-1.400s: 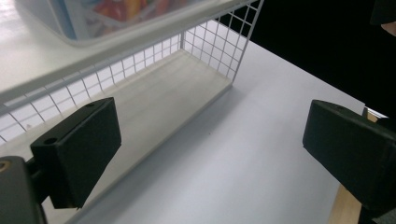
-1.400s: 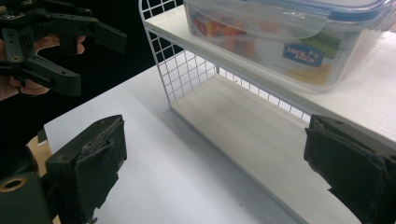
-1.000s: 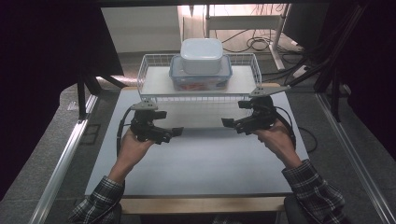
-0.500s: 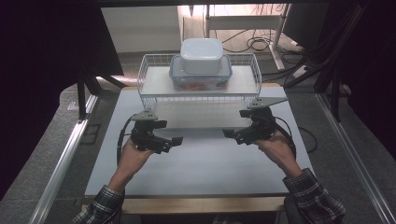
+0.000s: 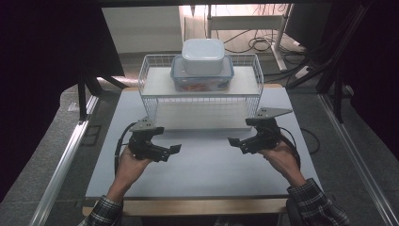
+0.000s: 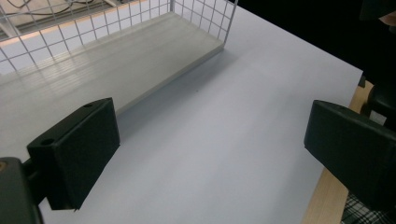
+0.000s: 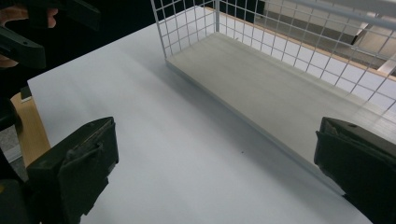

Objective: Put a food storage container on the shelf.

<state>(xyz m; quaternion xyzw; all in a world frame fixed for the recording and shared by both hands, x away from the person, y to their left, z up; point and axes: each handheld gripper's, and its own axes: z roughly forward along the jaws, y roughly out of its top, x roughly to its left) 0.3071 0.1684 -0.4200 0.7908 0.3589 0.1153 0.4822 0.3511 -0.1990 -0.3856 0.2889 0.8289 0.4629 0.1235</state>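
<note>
Both claws gape wide, empty: left claw (image 5: 173, 151), right claw (image 5: 235, 141), low over white table (image 5: 207, 169). Nearest thing, wire rack (image 5: 201, 101), just beyond; stacked tubs (image 5: 202, 66) on its top shelf.

a lab or test room, by the look of it. the bench (image 5: 197, 165) sits inside a frame of metal rails (image 5: 61, 162), and behind the bench loose cables (image 5: 256, 43) lie on a carpeted floor by a white metal stand (image 5: 244, 21).
</note>
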